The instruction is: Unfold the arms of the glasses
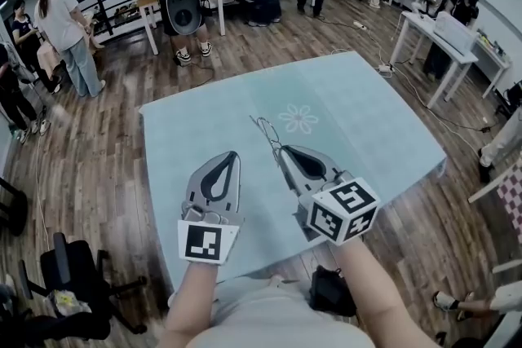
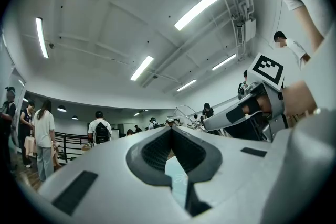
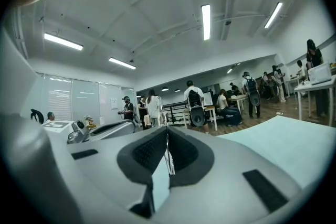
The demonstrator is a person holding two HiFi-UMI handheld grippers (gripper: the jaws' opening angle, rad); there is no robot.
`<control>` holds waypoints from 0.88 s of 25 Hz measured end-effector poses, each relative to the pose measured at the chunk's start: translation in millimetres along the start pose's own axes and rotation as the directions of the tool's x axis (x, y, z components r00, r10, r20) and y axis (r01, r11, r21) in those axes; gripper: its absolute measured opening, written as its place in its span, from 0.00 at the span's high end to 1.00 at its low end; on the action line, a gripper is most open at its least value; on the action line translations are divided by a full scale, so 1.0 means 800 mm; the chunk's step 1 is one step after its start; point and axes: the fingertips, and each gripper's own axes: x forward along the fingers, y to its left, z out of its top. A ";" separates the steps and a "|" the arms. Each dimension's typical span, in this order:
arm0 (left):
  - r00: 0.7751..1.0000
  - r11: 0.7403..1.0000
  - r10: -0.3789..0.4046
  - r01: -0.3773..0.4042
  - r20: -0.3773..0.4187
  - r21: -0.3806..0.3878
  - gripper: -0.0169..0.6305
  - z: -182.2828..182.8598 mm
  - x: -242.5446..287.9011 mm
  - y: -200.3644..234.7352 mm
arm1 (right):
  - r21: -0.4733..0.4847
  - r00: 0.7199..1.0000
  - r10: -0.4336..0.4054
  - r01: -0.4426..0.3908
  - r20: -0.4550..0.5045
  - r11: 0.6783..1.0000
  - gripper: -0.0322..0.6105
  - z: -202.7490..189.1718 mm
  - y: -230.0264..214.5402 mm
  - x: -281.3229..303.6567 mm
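Observation:
The glasses (image 1: pixel 264 129) are a thin wire frame held in the air over the light-blue tablecloth (image 1: pixel 367 118). My right gripper (image 1: pixel 276 147) is shut on them, and in the right gripper view a thin wire of the glasses (image 3: pixel 168 159) runs between its closed pads. My left gripper (image 1: pixel 234 153) hovers just left of the right one, shut with nothing between its jaws (image 2: pixel 171 129). From the left gripper view the right gripper (image 2: pixel 247 113) shows at the right, with the wire glasses (image 2: pixel 185 109) sticking out past its tips. The folded arms are too thin to make out.
A flower print (image 1: pixel 298 119) marks the cloth beyond the glasses. Several people stand around desks (image 1: pixel 175 0) at the back and a white table (image 1: pixel 444 33) at the right. A black chair (image 1: pixel 77 273) stands at lower left, a dark bag (image 1: pixel 330 289) by the near table edge.

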 end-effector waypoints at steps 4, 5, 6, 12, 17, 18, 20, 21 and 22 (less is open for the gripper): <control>1.000 1.000 0.001 -0.001 -0.006 -0.003 0.96 -0.002 0.000 -0.002 | 0.036 0.998 0.041 -0.040 -0.052 0.999 0.93 0.000 -0.001 0.000; 1.000 1.000 0.001 -0.001 -0.006 -0.002 0.96 -0.002 0.001 -0.003 | 0.041 0.997 0.046 -0.044 -0.059 0.998 0.93 0.001 -0.003 0.000; 1.000 1.000 0.000 0.000 -0.005 -0.001 0.96 -0.001 0.001 -0.003 | 0.046 0.997 0.051 -0.048 -0.064 0.998 0.93 0.002 -0.005 0.000; 1.000 1.000 0.007 -0.007 -0.004 -0.010 0.96 -0.002 0.000 0.001 | 0.074 0.988 0.096 -0.088 -0.117 0.993 0.93 -0.001 -0.003 0.002; 1.000 1.000 0.008 -0.008 -0.013 -0.014 0.96 -0.002 0.002 0.001 | 0.133 0.973 0.150 -0.128 -0.176 0.983 0.93 -0.003 -0.005 0.004; 1.000 1.000 0.005 -0.005 -0.013 -0.014 0.96 -0.001 0.002 0.001 | 0.139 0.969 0.160 -0.134 -0.189 0.981 0.93 -0.003 -0.005 0.004; 1.000 1.000 -0.003 0.003 -0.015 -0.009 0.96 -0.001 0.002 -0.001 | 0.150 0.961 0.180 -0.150 -0.212 0.977 0.93 -0.003 -0.005 0.003; 1.000 1.000 -0.005 0.005 -0.018 -0.006 0.96 -0.002 0.003 -0.002 | 0.156 0.956 0.190 -0.157 -0.223 0.975 0.93 -0.004 -0.005 0.003; 1.000 1.000 -0.005 0.005 -0.022 -0.004 0.96 -0.003 0.003 -0.004 | 0.162 0.952 0.200 -0.165 -0.233 0.973 0.93 -0.004 -0.006 0.003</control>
